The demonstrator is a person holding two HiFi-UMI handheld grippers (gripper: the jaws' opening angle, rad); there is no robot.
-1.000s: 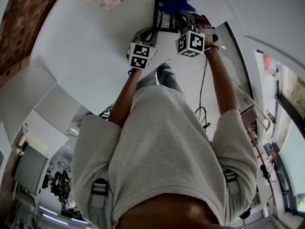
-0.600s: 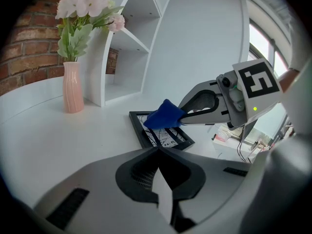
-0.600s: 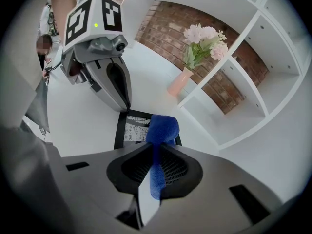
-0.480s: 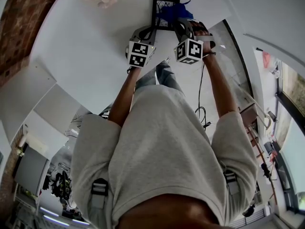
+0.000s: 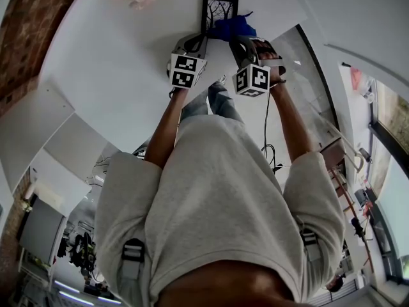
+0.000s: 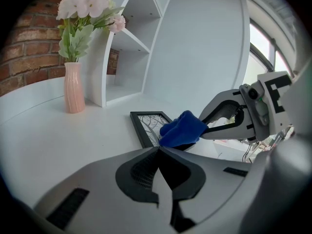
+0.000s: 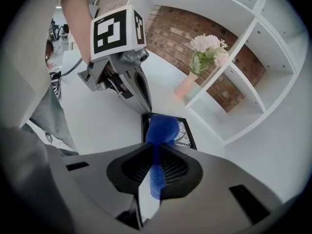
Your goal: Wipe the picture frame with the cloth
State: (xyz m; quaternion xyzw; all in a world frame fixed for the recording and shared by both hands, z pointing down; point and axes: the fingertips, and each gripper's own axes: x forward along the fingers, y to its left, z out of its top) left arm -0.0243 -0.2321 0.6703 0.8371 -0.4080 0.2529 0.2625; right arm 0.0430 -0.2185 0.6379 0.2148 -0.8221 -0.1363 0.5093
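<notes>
Cloth [image 7: 162, 126], blue and soft, is pinched in the right gripper [image 7: 157, 147], its bunched end over the picture frame [image 6: 145, 125], which lies flat on the white table [image 5: 121, 62]. The left gripper [image 6: 158, 149] is closed on nothing, its tips just beside the frame's near edge. The frame looks light, stiff and probably glazed, so it may slide; steadying its black border seems wise

A white table [image 6: 44, 126] bears white shelving [image 6: 124, 43] before a brick wall [image 6: 29, 57], with apparently a bright window [image 6: 261, 45].
</notes>
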